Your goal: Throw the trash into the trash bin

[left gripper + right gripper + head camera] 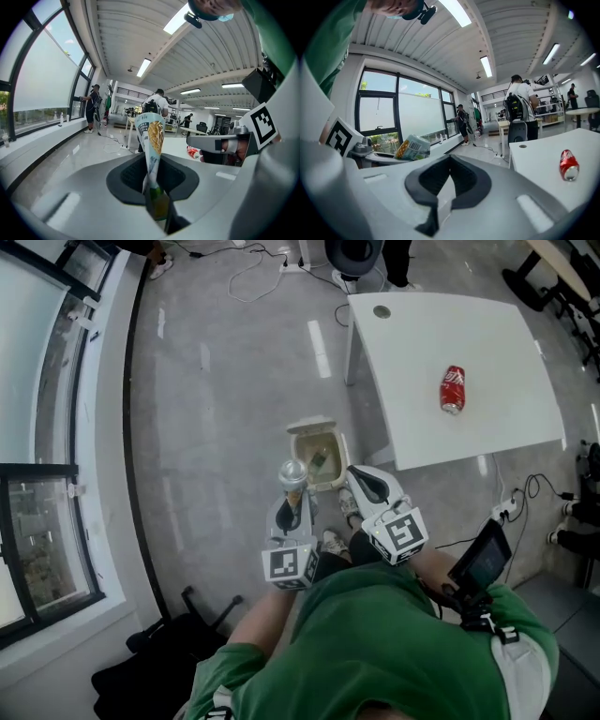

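A cone-shaped snack wrapper (292, 474) stands upright in my left gripper (290, 504), which is shut on its narrow lower end. In the left gripper view the wrapper (153, 140) rises from between the dark pads. A small beige trash bin (299, 452) with its lid open stands on the floor just beyond both grippers, and something lies inside it. My right gripper (367, 487) is beside the left one, shut and empty; its jaws (442, 199) meet with nothing between them. A red can (453, 389) lies on the white table (487, 343).
The white table stands to the right of the bin, its corner close to my right gripper. A black bag (164, 652) lies on the floor at the lower left. A window wall and ledge (103, 474) run along the left. People stand far off (519, 110).
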